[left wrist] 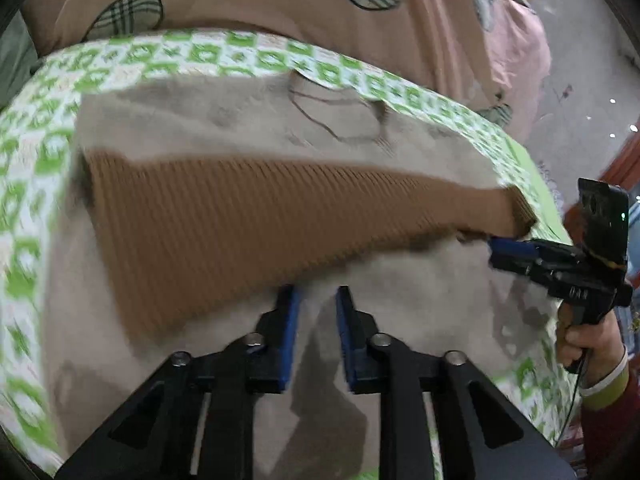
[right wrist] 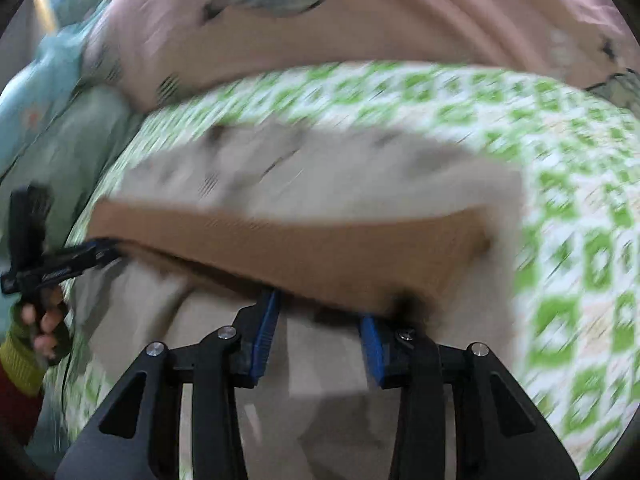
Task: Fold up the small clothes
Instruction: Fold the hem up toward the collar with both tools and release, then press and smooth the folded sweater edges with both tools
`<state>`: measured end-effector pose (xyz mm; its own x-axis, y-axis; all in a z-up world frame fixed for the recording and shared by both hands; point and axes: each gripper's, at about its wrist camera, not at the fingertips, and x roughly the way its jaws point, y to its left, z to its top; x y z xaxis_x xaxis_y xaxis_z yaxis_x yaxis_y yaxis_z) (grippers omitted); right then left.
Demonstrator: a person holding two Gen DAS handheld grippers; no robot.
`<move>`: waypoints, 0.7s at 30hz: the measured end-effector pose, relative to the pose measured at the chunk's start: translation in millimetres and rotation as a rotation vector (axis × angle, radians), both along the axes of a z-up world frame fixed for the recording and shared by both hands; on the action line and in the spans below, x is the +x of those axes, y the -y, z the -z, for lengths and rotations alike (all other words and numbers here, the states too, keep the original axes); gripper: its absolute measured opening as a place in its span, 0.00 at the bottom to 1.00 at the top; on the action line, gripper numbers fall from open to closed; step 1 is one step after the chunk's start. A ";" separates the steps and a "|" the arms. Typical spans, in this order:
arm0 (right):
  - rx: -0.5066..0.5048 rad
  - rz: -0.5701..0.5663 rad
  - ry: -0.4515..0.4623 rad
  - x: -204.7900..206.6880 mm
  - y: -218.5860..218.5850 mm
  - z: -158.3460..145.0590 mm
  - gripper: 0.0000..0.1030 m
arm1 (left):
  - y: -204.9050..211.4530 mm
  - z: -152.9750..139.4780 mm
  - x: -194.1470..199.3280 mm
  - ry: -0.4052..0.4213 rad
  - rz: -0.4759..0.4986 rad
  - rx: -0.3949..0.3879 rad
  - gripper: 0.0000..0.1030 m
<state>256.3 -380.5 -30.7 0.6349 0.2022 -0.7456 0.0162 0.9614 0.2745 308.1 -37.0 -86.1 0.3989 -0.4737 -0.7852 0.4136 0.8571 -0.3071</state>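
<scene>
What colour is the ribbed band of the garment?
Brown, on a grey garment; the ribbed band shows best in the left wrist view.

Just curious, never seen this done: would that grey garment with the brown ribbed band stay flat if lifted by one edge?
Probably not. The grey garment already wrinkles on the green checked cover, so it would likely droop. Its brown ribbed band looks thicker, maybe slightly firmer.

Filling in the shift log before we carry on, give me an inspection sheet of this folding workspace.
Surface: green-and-white patterned bedcover.
Job's things: beige garment spread flat, its brown ribbed band folded across it.
Clutter: nothing seen.
Grippers: left gripper open, nothing between its pads; right gripper open beside the band's near edge, contact unclear.
Cables: thin black cable hanging below the right hand.
Surroundings: pink printed quilt, light blue bedding; both views blurred.
</scene>
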 end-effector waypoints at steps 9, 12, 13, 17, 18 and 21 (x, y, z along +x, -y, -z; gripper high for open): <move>0.181 0.222 0.120 -21.0 46.2 -14.2 0.41 | -65.7 -16.6 100.6 0.038 -0.332 -0.024 0.16; 0.180 0.194 0.140 -46.6 27.0 -20.9 0.41 | -77.3 -22.9 93.7 0.042 -0.392 -0.059 0.18; 0.191 0.183 0.144 -57.6 22.1 -22.3 0.41 | -80.0 -27.4 85.8 0.059 -0.392 -0.073 0.23; 0.236 0.155 0.135 -85.3 -5.6 -14.8 0.42 | -82.4 -36.3 42.3 0.092 -0.372 -0.102 0.27; 0.251 0.149 0.128 -93.1 -11.4 -11.5 0.42 | -83.2 -36.5 26.0 0.091 -0.367 -0.116 0.27; 0.292 0.143 0.100 -113.0 -23.8 -0.1 0.43 | -80.5 -32.0 -20.9 0.069 -0.357 -0.167 0.29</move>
<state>143.3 -356.7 -30.6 0.7395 0.3015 -0.6019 0.1046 0.8318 0.5451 287.2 43.5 -54.1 0.6105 -0.4144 -0.6749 0.1228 0.8914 -0.4362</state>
